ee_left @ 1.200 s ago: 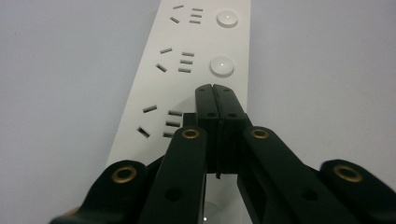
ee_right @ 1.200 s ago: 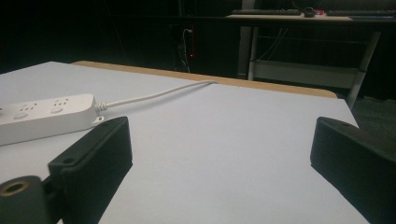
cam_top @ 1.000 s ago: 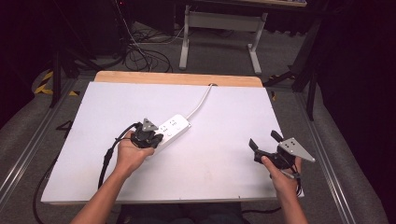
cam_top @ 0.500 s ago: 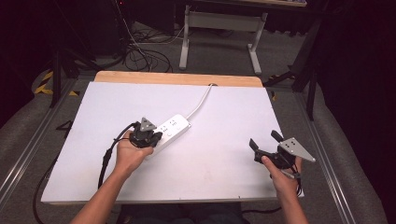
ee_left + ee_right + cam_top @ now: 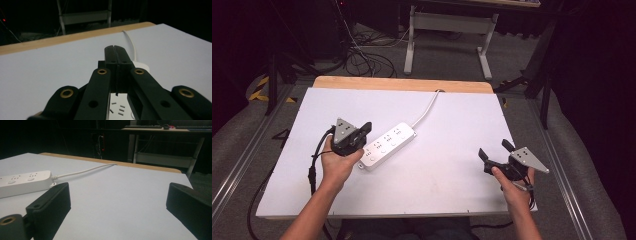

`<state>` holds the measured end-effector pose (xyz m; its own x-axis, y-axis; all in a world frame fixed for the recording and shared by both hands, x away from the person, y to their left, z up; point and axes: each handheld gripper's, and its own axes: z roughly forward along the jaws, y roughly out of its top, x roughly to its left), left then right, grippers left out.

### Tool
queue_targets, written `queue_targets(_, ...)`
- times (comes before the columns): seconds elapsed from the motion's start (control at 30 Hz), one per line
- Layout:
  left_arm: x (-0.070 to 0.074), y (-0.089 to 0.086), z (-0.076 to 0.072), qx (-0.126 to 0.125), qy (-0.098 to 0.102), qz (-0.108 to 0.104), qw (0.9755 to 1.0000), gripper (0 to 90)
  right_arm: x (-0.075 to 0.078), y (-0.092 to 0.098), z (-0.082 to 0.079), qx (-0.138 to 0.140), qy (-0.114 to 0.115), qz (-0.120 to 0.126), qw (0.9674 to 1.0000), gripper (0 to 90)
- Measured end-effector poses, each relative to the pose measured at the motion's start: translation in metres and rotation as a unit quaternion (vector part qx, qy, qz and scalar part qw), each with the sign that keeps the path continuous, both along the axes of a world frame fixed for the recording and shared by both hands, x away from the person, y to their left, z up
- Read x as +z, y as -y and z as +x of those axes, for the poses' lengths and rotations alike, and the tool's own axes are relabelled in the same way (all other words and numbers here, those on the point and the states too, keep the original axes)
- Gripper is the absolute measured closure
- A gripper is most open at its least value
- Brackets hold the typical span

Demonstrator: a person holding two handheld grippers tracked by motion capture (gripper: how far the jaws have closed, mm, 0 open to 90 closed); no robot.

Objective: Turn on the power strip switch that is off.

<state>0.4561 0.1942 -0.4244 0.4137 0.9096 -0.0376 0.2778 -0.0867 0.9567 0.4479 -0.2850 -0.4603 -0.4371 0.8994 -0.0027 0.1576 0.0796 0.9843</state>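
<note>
The white power strip (image 5: 388,145) lies on the bench (image 5: 452,130), its cord running to the far edge; the left hand-held gripper (image 5: 364,129), jaws pressed together, hovers over its near end; the right hand-held gripper (image 5: 494,149), spread wide and empty, sits well apart.

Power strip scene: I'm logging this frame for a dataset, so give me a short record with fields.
surface: white table top
power strip: white, lying flat, cord running to the far edge
left gripper: jaws shut, nothing between them, above the strip's near end
right gripper: jaws open, holding nothing, apart from the strip
</note>
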Motion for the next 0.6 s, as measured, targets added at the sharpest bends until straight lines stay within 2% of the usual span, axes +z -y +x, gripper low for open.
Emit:
queue_targets(0.1, 0.006, -0.009, -0.006, 0.016, 0.021, -0.017, 0.9995, 89.7, 0.0, 0.0, 0.0, 0.001, 0.001, 0.0, 1.0, 6.4)
queue_targets(0.2, 0.011, -0.015, -0.01, 0.031, 0.043, -0.024, 0.9983, 75.7, 0.0, -0.001, 0.001, 0.002, -0.001, 0.0, 1.0, 6.4)
queue_targets(0.3, 0.014, -0.019, -0.012, 0.05, 0.049, -0.032, 0.9971, 65.1, 0.0, -0.002, 0.002, 0.003, 0.001, -0.001, 1.0, 6.4)
queue_targets(0.5, 0.018, -0.022, -0.016, 0.071, 0.055, -0.026, 0.9956, 57.9, 0.0, -0.003, 0.003, 0.006, 0.0, -0.001, 1.0, 6.4)
queue_targets(0.6, 0.021, -0.022, -0.021, 0.07, 0.058, -0.03, 0.9954, 53.7, 0.0, -0.003, 0.003, 0.006, 0.0, 0.0, 1.0, 6.3)
